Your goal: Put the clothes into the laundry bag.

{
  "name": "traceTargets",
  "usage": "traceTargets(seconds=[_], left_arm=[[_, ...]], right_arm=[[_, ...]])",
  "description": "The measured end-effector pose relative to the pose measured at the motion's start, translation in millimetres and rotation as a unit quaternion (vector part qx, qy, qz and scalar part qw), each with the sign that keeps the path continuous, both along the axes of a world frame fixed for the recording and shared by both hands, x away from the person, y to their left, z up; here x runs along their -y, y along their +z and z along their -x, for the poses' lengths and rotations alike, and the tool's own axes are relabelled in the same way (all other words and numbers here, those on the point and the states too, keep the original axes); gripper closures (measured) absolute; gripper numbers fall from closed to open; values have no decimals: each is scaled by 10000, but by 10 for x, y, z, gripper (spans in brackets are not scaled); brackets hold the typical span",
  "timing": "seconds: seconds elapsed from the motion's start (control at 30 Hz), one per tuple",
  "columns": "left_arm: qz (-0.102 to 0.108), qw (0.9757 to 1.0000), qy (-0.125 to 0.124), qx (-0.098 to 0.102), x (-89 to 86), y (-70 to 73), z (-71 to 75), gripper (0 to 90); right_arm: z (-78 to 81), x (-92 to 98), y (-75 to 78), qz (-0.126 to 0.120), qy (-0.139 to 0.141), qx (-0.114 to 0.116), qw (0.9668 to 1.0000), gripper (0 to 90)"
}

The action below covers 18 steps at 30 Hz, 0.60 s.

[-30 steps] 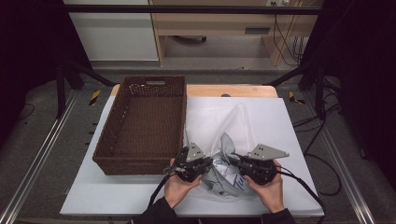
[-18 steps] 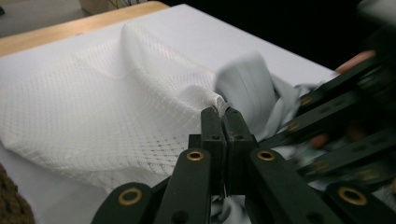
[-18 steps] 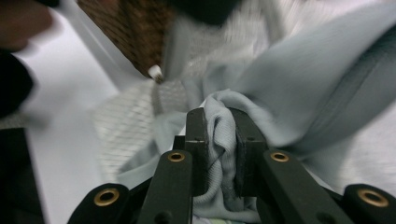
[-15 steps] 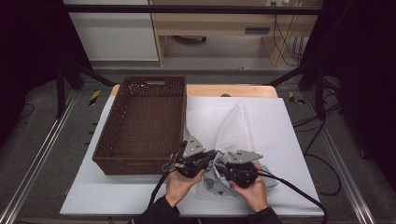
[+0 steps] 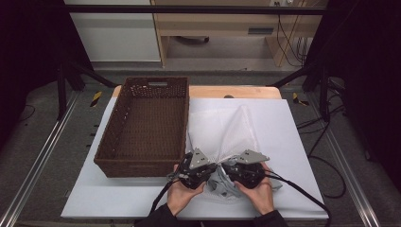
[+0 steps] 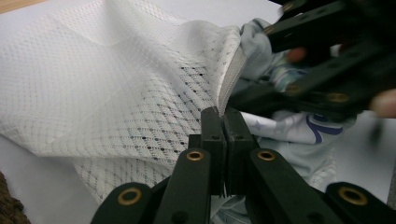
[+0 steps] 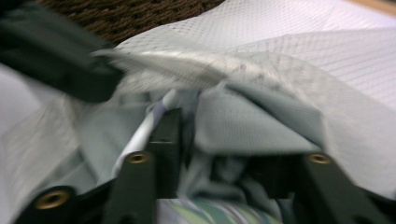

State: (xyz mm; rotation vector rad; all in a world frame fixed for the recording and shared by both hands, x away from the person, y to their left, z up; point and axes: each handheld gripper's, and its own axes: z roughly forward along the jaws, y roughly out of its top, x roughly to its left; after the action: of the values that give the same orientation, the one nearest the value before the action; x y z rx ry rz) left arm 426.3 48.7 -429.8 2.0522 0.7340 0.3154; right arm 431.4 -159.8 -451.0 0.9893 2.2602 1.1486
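Observation:
A white mesh bag (image 5: 231, 132) lies on the white table (image 5: 293, 127), its mouth toward me. My left gripper (image 5: 210, 172) is shut on the bag's hemmed rim (image 6: 231, 79) and holds it up. A pale grey-blue garment (image 5: 222, 187) is bunched at the mouth, partly inside. My right gripper (image 5: 228, 176) sits in that garment, close against the left one. Its jaws (image 7: 229, 154) have just been opening and stand apart, with folds of the garment (image 7: 252, 126) lying loose between them.
A dark brown wicker basket (image 5: 142, 166) stands empty at the left, its front corner just beside my left hand. Bare white table stretches to the right and behind the bag. Cables trail from both grippers off the near edge.
My right gripper has moved left and slightly down, up against the left one at the bag's mouth. The left gripper has stayed on the rim.

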Motion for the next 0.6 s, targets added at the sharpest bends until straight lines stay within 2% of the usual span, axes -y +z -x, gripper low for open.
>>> traceTargets(seconds=[0.1,0.2,0.23,0.3,0.37,0.4,0.47,0.53,0.57,0.6], left_arm=[[25,10000,41,8,-19,7,-15,888],[28,10000,64,-13,-33,1,-31,888],[29,10000,68,-27,-34,-3,-36,888],[24,10000,71,-29,-34,-7,-39,888],[30,10000,75,-29,-36,-7,-42,888],[34,10000,79,-25,-39,-4,-45,888],[56,9999,101,-23,-49,3,-53,888],[82,9999,123,-22,-63,18,-61,888],[110,9998,138,-13,-68,27,-63,888],[130,9998,136,-7,-72,39,-66,888]], right_arm=[[176,98,127,66,91,245,9996,459],[277,261,249,-294,32,371,9989,425],[285,329,297,-322,-99,478,9983,413],[243,375,339,-197,-269,617,9975,396],[178,351,317,-262,-178,484,9983,420],[150,330,296,-293,-136,419,9986,465],[83,265,221,-356,46,261,9990,629],[63,230,168,-354,98,131,9992,795],[68,216,152,-356,136,110,9992,850],[80,201,145,-349,183,109,9992,864]])
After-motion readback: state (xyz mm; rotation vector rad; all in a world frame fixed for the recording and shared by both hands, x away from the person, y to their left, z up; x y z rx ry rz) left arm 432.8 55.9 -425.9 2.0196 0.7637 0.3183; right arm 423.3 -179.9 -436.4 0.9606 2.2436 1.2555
